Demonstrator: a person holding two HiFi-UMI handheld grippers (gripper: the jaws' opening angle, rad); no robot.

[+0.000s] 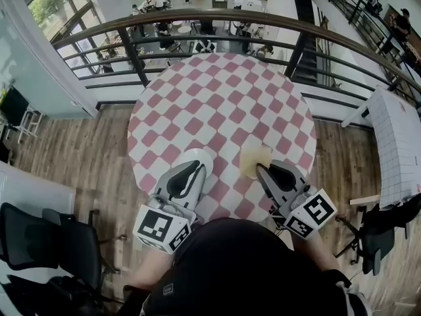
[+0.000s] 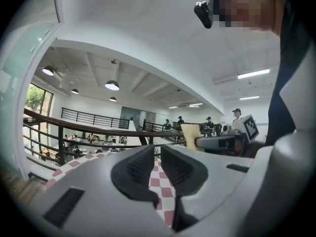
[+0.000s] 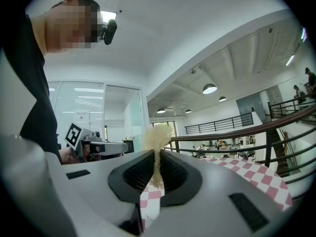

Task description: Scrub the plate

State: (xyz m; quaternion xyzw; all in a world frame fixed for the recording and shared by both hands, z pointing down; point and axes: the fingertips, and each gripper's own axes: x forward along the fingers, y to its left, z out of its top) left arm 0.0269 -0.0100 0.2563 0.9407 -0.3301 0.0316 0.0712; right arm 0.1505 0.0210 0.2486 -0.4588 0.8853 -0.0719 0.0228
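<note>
A white plate (image 1: 206, 158) seems to lie near the round checked table's (image 1: 217, 91) front edge, mostly covered by my left gripper (image 1: 195, 168). In the left gripper view, that gripper (image 2: 157, 158) has its pads a narrow gap apart, with only checked cloth showing between them. To its right, my right gripper (image 1: 262, 170) is shut on a beige scrub sponge (image 1: 253, 157). The sponge (image 3: 157, 137) stands up from between the pads (image 3: 143, 169) in the right gripper view. Both grippers hover over the table's near edge, a short way apart.
A dark curved railing (image 1: 217, 20) runs behind the table, with a lower floor beyond it. A white folded table (image 1: 398, 143) stands at the right. Black office chairs (image 1: 46, 242) stand at the left. Wooden floor (image 1: 85, 157) surrounds the table.
</note>
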